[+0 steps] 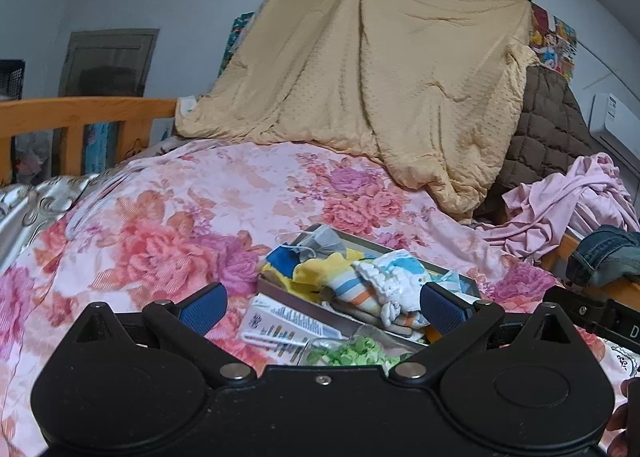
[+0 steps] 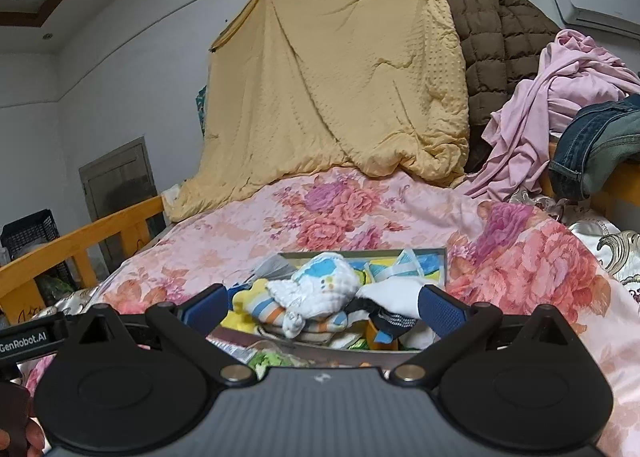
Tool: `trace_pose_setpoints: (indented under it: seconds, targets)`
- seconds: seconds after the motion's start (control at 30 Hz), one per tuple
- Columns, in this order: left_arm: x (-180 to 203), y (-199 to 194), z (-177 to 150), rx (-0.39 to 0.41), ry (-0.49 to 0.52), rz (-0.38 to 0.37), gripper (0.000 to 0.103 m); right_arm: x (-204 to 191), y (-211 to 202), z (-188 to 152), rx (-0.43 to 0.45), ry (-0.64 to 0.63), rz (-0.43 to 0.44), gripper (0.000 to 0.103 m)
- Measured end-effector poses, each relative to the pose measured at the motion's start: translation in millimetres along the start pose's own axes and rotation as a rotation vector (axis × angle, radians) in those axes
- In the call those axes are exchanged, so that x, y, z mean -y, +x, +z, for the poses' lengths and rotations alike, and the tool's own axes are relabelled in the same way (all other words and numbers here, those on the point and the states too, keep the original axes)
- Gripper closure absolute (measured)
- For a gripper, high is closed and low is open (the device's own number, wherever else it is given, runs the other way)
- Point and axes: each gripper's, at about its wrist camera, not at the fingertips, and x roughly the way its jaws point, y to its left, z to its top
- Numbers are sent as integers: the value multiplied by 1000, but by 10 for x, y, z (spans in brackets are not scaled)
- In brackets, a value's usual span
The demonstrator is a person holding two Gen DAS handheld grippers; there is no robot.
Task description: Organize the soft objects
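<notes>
In the left wrist view, the far left edge shows an orange wooden bed rail (image 1: 80,113) with a grey door (image 1: 108,63) behind it on the wall. A pink floral quilt (image 1: 168,225) spreads across the middle of the frame. At the bottom, the left gripper (image 1: 324,309) has its blue-padded fingers (image 1: 202,307) spread wide, with nothing between them. Just past them, right of centre, a shallow grey tray (image 1: 280,289) sits on the quilt, heaped with soft things: a blue cloth (image 1: 282,257), a yellow cloth (image 1: 316,271), a striped sock (image 1: 348,289) and a white knitted toy (image 1: 394,277) lying over the sock. A printed box (image 1: 284,327) leans against the tray's near wall, beside a clear container of green bits (image 1: 356,351); what these bits are is hard to tell. Above, a tan blanket (image 1: 372,77) hangs like a tent. To the right come a brown quilted coat (image 1: 548,125), crumpled pink clothing (image 1: 576,197) and folded jeans (image 1: 604,257).

In the right wrist view, the rail (image 2: 80,241) climbs from the lower left. The right gripper (image 2: 322,309) is likewise wide open and empty, hovering at the tray's (image 2: 442,265) near edge, where the toy (image 2: 324,287) rests on the sock (image 2: 272,309), with a white pillow-like piece (image 2: 394,295) to its right. An air conditioner (image 2: 592,1) occupies the upper right corner.
</notes>
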Motion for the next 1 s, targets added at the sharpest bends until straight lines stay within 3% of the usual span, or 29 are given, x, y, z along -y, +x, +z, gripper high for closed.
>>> trace_pose_setpoints:
  seconds: [1.0]
  targets:
    - [-396,-515,-357,-11,-43,80,1,-413,-317,-437,-125,-74,-16,0]
